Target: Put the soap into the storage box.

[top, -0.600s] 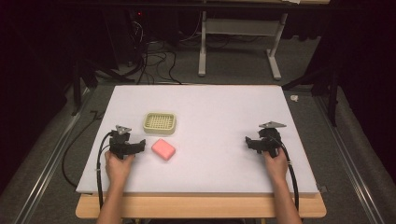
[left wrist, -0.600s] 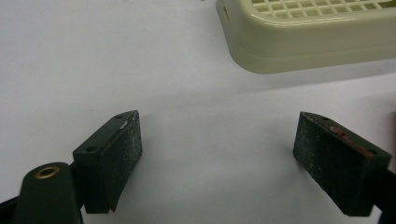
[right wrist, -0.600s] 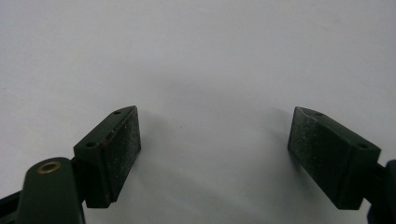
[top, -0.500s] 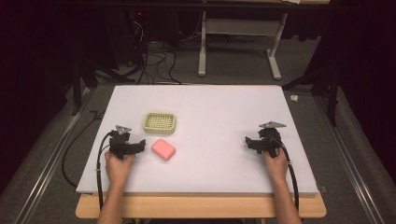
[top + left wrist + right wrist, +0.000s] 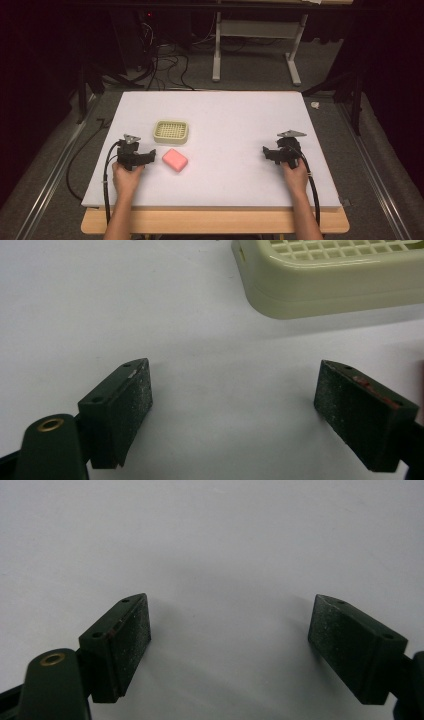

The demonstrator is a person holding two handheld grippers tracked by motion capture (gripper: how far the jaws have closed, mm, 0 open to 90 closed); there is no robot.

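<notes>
From above, the left tongs [image 5: 150, 156] sit near the table's [image 5: 225, 115] front-left corner, jaws apart and empty, just beside the pink soap [image 5: 175, 160]. The cream dish [image 5: 171, 131] lies just behind the soap. The right tongs [image 5: 267, 153] rest well apart near the right edge, also spread on nothing. The middle and back of the table are bare, plenty of room.

Along the left tongs [image 5: 232, 405], the dish [image 5: 330, 277] looms close; a careless sweep might knock it, or a skewed pinch could squirt the soap away.

Along the right tongs [image 5: 230, 645], just bare table [image 5: 210, 535].
</notes>
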